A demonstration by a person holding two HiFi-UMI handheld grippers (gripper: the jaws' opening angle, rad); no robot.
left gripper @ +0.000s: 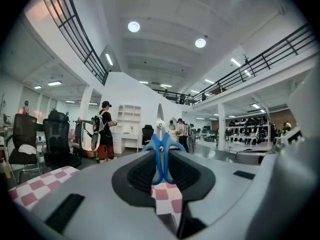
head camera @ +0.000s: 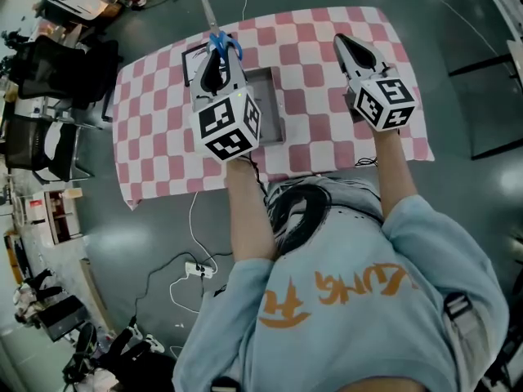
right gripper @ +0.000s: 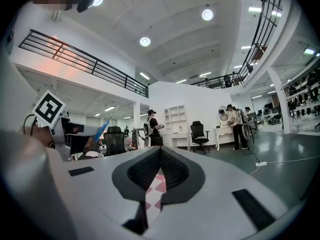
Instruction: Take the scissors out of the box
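Scissors [head camera: 219,39] with blue handles are clamped in my left gripper [head camera: 219,55], held up above the table. Their blades point away from me toward the table's far edge. In the left gripper view the blue handles [left gripper: 161,159] sit pinched between the jaws, with the blade tip sticking up past them. The grey open box [head camera: 274,96] lies on the checked cloth just right of and below that gripper. My right gripper [head camera: 346,44] hovers over the cloth's right half, jaws shut with nothing between them. The right gripper view shows the scissors [right gripper: 102,129] far off at the left.
A pink-and-white checked cloth [head camera: 319,129] covers the table. A dark flat frame [head camera: 189,59] lies left of the box. Office chairs [head camera: 49,64] stand past the table's left end. A power strip [head camera: 198,269] and cables lie on the floor.
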